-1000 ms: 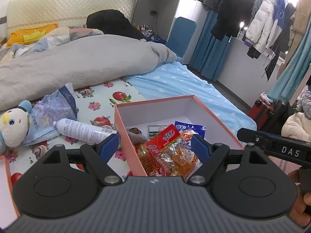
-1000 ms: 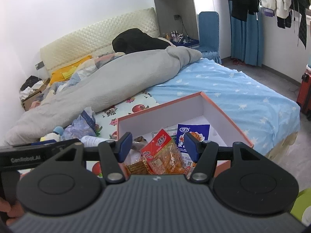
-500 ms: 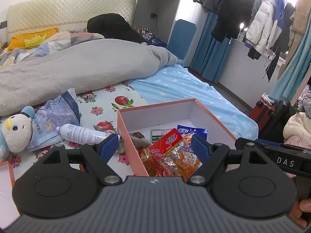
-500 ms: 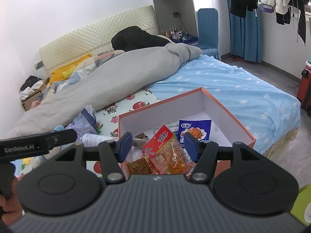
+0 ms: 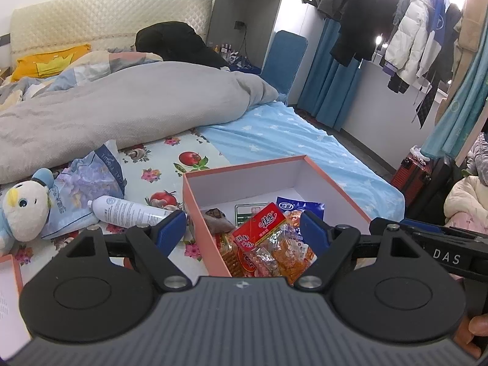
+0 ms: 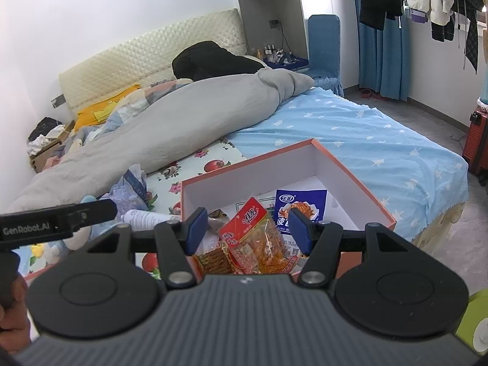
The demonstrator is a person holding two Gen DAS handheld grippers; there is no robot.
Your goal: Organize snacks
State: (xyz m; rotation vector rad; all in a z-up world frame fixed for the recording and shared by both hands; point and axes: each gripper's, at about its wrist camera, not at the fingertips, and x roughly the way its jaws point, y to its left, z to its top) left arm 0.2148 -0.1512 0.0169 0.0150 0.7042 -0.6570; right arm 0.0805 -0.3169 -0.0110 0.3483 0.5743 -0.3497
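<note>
My view: grey duvet [image 5: 128,106] upper left, plush toy [image 5: 23,210] and white spray bottle [image 5: 128,212] lower left, red suitcase [image 5: 411,174] far right.

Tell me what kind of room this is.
A bedroom, evidently: a bed with a padded headboard and grey duvet, and coats hanging by the curtains. The snack box sits on the bed.

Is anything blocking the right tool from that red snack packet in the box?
Nothing visible does. The right tool hangs open above the orange box, with the red snack packet lying uncovered on the pile.
</note>
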